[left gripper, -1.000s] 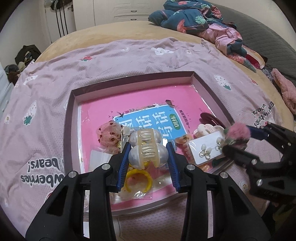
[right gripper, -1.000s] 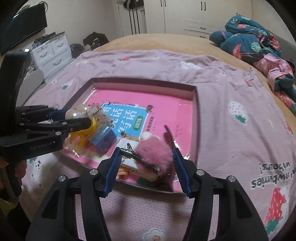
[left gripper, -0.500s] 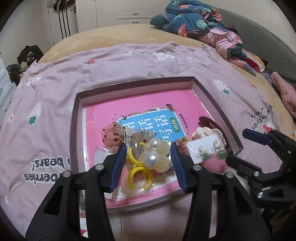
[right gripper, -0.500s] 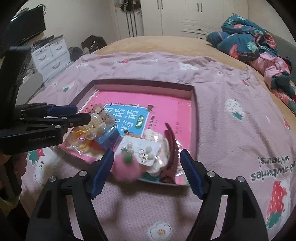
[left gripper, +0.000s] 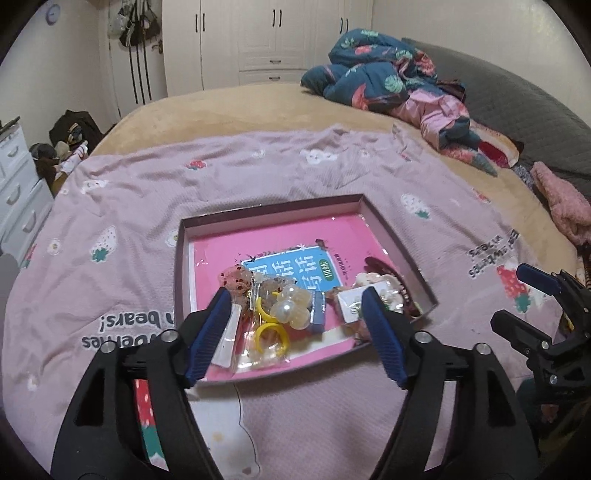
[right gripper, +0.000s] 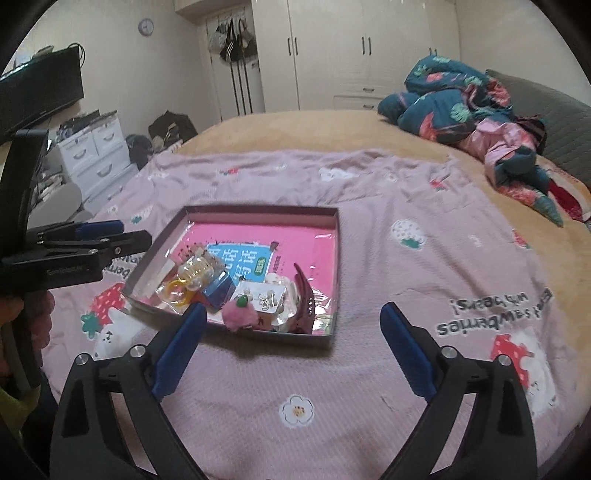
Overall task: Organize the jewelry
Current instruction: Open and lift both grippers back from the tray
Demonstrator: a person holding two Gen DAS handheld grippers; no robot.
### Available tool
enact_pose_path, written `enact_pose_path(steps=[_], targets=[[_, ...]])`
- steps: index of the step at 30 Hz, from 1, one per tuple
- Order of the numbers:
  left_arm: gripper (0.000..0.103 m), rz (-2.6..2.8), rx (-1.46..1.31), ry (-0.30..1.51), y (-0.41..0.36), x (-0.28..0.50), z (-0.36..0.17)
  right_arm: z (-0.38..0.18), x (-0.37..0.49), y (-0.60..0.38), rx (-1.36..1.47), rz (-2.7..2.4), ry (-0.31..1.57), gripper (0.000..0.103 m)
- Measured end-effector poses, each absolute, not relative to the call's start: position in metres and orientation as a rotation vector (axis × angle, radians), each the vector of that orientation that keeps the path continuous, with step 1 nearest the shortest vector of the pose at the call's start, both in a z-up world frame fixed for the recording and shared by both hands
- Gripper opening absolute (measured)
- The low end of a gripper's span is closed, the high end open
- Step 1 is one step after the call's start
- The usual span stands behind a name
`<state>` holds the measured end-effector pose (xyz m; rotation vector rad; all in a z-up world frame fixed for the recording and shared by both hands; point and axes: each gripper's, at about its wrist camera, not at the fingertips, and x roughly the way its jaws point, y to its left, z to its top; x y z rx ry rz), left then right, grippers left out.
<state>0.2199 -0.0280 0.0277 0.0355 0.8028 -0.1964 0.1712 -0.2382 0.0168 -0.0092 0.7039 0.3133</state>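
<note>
Several small, light trinkets, a slippery pearl hair claw (left gripper: 291, 308), soft pink pompom clip (right gripper: 239, 314) and flimsy earring card (right gripper: 266, 298), cluster at the shallow box's (right gripper: 334, 258) near edge, lower centre, best pinched at their stiff middles, while both left gripper (left gripper: 295, 332) and right gripper (right gripper: 291, 354) gape wide, holding nothing.

Even, dimmish indoor light, perhaps from overhead; fisheye-bent edges, dark vignetted corners.

White wardrobe (right gripper: 354, 55) on far wall, white drawers (right gripper: 98, 155) left, wall clock (right gripper: 146, 26), tan bed (left gripper: 236, 103)
</note>
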Motion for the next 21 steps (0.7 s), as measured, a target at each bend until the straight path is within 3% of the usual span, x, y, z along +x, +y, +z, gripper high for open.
enact_pose_path(steps=[8, 21], targets=[[0.093, -0.159, 0.002, 0.755, -0.022, 0.180, 0.045, 0.038, 0.143, -0.245, -0.019, 0.298, 0.640, 0.098], [0.094, -0.120, -0.020, 0.732, -0.016, 0.109, 0.033, 0.040, 0.090, -0.243, -0.041, 0.295, 0.564, 0.099]])
